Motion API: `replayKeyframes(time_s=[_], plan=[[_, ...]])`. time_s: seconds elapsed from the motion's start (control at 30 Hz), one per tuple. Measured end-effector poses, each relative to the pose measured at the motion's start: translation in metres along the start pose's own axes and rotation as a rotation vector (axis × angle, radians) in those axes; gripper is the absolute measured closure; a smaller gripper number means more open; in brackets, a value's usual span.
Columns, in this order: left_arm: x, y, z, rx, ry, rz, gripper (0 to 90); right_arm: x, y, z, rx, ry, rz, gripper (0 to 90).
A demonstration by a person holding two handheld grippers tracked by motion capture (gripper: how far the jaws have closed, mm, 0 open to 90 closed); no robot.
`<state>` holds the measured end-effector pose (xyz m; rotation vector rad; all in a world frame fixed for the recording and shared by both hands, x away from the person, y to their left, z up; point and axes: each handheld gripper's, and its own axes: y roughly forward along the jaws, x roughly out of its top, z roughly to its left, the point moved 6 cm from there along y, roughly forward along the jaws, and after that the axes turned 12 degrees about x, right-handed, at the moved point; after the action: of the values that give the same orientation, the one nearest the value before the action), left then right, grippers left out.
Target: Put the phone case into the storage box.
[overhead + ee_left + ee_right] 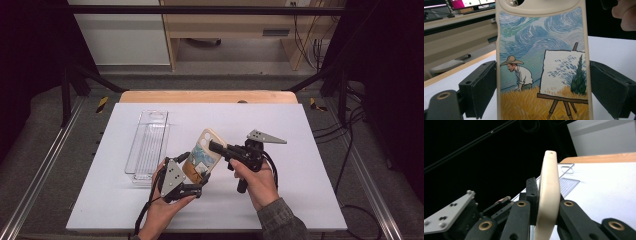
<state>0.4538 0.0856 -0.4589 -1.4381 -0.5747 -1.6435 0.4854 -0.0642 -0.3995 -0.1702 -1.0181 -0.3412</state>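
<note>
Now the left gripper (pixel 192 186) clamps the painted phone case (pixel 204 156) by its long edges above the table (pixel 300 200), while the right gripper (pixel 216 147), jaws nearly shut, pinches its face and back — keep both squeezes gentle.

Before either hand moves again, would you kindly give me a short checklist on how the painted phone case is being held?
1. The left gripper grips the cream phone case with the painted wheat-field scene across its width, pads against both long edges: ok.
2. The right gripper pinches the case's thin edge, jaws against front and back: ok.
3. Case lifted off the white table: ok.
4. Clear plastic oblong bin stands apart from both grippers, to the left in the high view: ok.
5. Bin holds nothing that I can make out: ok.
6. Grip firm enough for one gripper to let go: cannot tell.
</note>
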Motion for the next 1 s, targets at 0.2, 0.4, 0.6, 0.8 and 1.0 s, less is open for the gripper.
replayKeyframes(time_s=[0.2,0.4,0.6,0.8,1.0], plan=[[0.0,0.0,0.001,0.002,-0.005,-0.005,11.0,0.001,0.005,0.01,0.019,-0.051,0.025,85.0],[0.0,0.0,0.002,0.003,-0.004,-0.008,11.0,0.003,0.008,0.016,0.015,-0.095,0.045,85.2],[0.0,0.0,0.002,0.01,-0.005,-0.014,10.7,0.003,0.01,0.02,0.004,-0.131,0.053,85.4],[0.0,0.0,0.002,0.01,-0.009,-0.017,10.7,0.003,0.011,0.023,0.0,-0.149,0.065,85.4],[-0.001,0.001,0.001,0.009,-0.012,-0.014,10.6,0.002,0.012,0.024,-0.004,-0.161,0.072,85.4]])
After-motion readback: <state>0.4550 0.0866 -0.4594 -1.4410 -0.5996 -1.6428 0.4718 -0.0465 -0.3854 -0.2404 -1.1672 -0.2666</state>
